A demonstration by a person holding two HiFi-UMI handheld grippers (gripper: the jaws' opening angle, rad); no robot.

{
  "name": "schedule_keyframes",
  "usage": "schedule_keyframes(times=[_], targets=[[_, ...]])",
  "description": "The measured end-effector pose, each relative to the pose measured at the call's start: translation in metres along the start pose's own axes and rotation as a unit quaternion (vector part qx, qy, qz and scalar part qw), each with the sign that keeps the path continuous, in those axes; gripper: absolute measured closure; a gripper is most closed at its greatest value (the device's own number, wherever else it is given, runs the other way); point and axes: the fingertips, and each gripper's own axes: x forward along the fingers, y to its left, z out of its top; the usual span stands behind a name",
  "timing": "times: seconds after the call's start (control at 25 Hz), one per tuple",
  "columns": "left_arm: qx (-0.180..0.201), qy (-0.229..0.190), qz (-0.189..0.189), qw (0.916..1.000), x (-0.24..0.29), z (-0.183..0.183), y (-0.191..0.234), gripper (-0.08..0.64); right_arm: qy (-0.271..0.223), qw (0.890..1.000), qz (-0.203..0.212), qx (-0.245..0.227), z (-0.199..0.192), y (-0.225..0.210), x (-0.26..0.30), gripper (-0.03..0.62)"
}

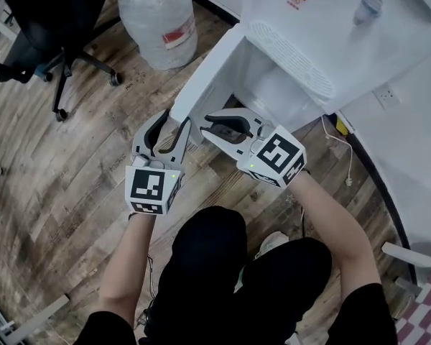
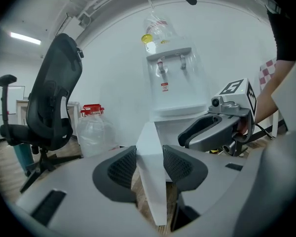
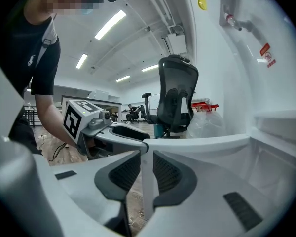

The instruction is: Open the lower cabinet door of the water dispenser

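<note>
The white water dispenser (image 1: 330, 20) stands at the upper right, and its lower cabinet door (image 1: 208, 77) is swung out toward me, showing the white inside (image 1: 287, 95). My left gripper (image 1: 176, 121) is shut on the door's free edge. In the left gripper view both pads press the white door panel (image 2: 149, 142). My right gripper (image 1: 207, 124) grips the same edge from the other side, close beside the left one. In the right gripper view the thin door edge (image 3: 147, 191) sits pinched between its pads (image 3: 167, 169).
A large clear water jug (image 1: 158, 16) with a red cap stands on the wood floor left of the dispenser. A black office chair (image 1: 50, 20) is at the upper left. A white cable (image 1: 345, 157) trails on the floor at the right. My knees are just below the grippers.
</note>
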Motion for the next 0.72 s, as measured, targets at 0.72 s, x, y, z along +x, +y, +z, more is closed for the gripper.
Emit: schedule_keyframes(times=[0.72], targets=[[-0.025,-0.003,0.054,0.9982,0.014,-0.009,0.079,0.394,-0.028,0.993,-0.035,0.109,0.006,-0.019,0.037,0.547]])
